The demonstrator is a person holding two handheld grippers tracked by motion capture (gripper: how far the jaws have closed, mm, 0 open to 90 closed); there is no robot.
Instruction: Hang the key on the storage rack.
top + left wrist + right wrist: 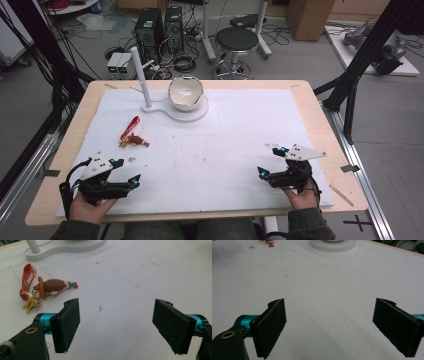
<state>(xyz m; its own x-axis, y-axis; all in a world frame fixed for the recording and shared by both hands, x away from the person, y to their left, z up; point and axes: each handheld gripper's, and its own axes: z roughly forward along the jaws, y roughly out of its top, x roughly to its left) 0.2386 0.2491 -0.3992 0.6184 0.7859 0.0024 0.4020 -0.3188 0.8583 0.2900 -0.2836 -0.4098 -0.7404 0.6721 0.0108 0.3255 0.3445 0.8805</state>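
- My left gripper [126,171] rests at the near left of the white mat [235,145], jaws spread wide with only bare mat between them.
- My right gripper [270,161] sits at the near right, its jaws just as widely spread and holding nothing.
- The thing nearest my jaws is the small keychain: a brown cowboy-hat figure with a red fabric strap and a gold metal charm [133,137]. It lies flat on the left half of the mat, ahead of my left gripper and well apart from my right, so I judge the left is the hand for it.
- In the left gripper view the keychain's brown figure [53,286] lies ahead and to the left of my left jaw, not between the jaws; I would need to move forward and leftward to straddle it.
- The figure's long axis runs roughly across my view, hat end toward the strap, its small feet pointing right toward my centre line.
- The red strap [27,281] runs away from me, slightly tilted.
- Beyond it stands the white stand with an upright peg [141,80] and a white bowl [185,93] tilted on its round base.
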